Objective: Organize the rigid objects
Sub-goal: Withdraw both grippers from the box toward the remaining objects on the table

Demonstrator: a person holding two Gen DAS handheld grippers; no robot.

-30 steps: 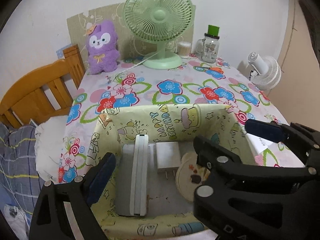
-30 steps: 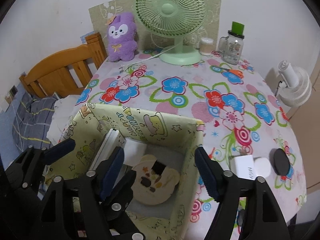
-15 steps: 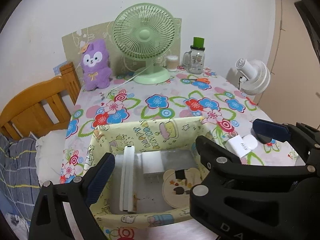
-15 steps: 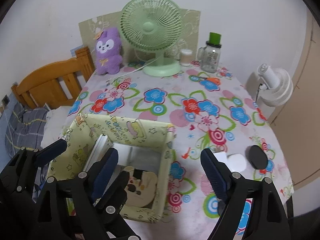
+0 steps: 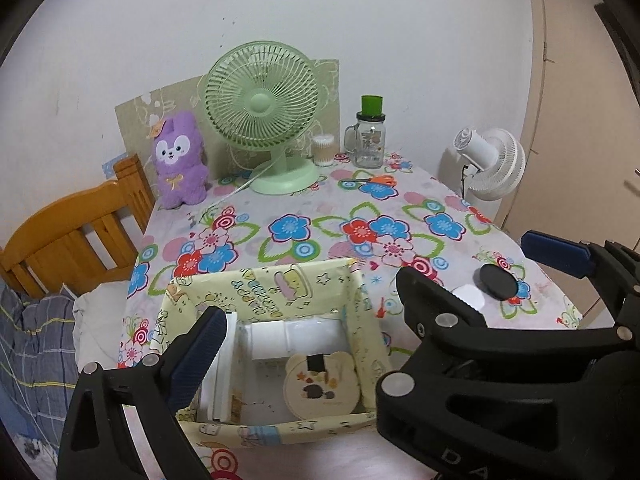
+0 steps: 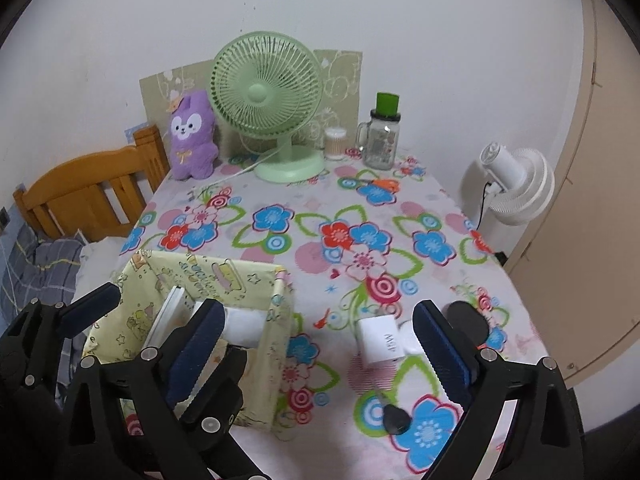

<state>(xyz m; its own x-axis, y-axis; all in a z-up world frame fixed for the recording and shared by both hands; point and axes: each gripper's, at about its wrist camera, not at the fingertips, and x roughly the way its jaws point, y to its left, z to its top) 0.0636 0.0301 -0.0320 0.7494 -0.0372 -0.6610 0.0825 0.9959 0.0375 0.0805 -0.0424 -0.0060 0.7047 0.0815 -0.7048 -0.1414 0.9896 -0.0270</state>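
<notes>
Right gripper [image 6: 316,352] opening, nothing betw. jaws; left gripper [image 5: 308,312] spread, empty; box [image 5: 264,284] contents partly hidden.

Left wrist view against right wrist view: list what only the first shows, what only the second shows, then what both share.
Only the left wrist view shows the bear-faced round case lying in the yellow box.

Only the right wrist view shows the white block whole and a small black thing on the cloth near the table edge.

Both show the box, green fan, black disc, and the empty right gripper, its jaws opening.
</notes>
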